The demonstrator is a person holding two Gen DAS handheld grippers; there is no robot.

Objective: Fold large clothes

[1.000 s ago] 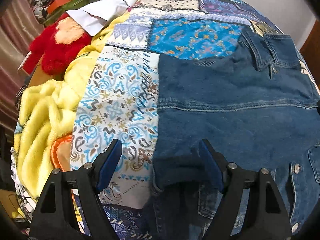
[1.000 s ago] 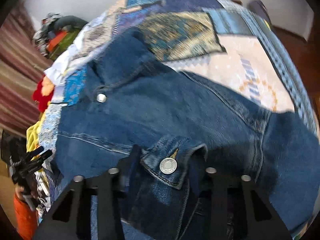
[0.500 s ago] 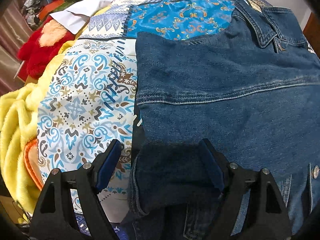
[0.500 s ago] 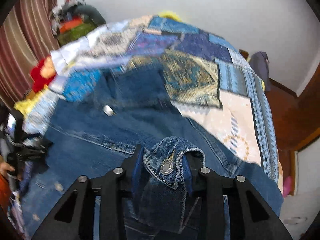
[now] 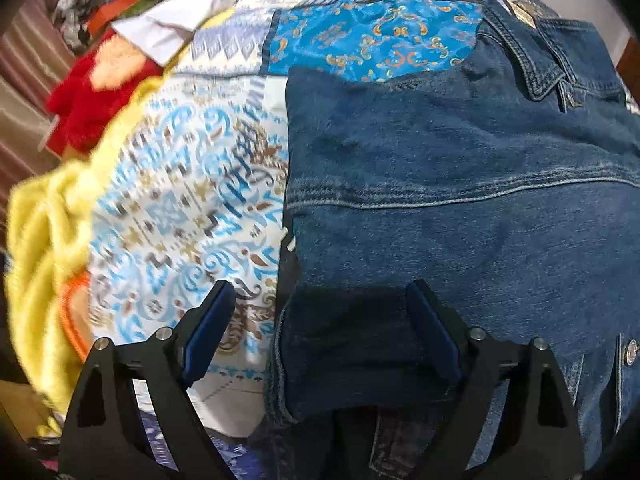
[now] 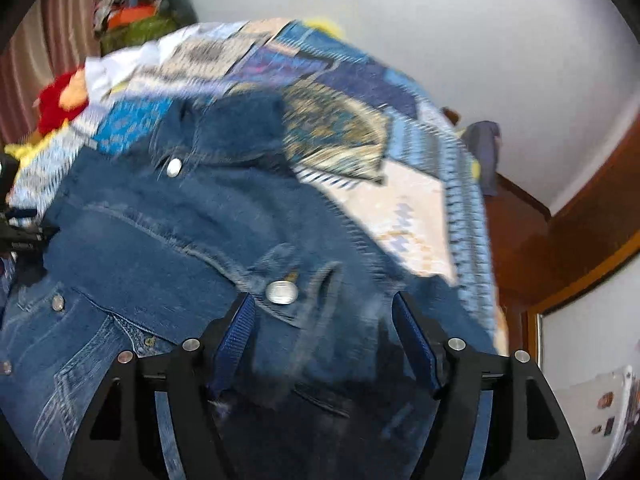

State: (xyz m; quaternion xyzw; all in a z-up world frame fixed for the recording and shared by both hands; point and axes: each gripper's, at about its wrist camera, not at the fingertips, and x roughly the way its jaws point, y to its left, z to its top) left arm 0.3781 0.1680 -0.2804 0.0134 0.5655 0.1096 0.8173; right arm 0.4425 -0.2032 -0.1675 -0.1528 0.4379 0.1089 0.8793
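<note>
A dark blue denim jacket (image 5: 460,200) lies on a patterned patchwork bedspread (image 5: 192,200); in the left wrist view its left side is folded in, with a straight edge. My left gripper (image 5: 320,320) is open and hovers over that folded edge, near the hem. In the right wrist view the jacket (image 6: 168,240) shows its collar and metal buttons. My right gripper (image 6: 324,320) is open; a cuff with a button (image 6: 282,292) lies loose between its fingers.
A yellow fleece blanket (image 5: 44,240), a red plush toy (image 5: 88,96) and a white cloth (image 5: 180,28) lie along the bed's left side. A pile of clothes (image 6: 140,12) sits at the far corner. A white wall (image 6: 480,40) and wooden floor (image 6: 520,232) lie to the right.
My right gripper has opened and let go of the buttoned cuff, which now lies on the jacket. My left gripper stayed open and shifted slightly over the folded edge.
</note>
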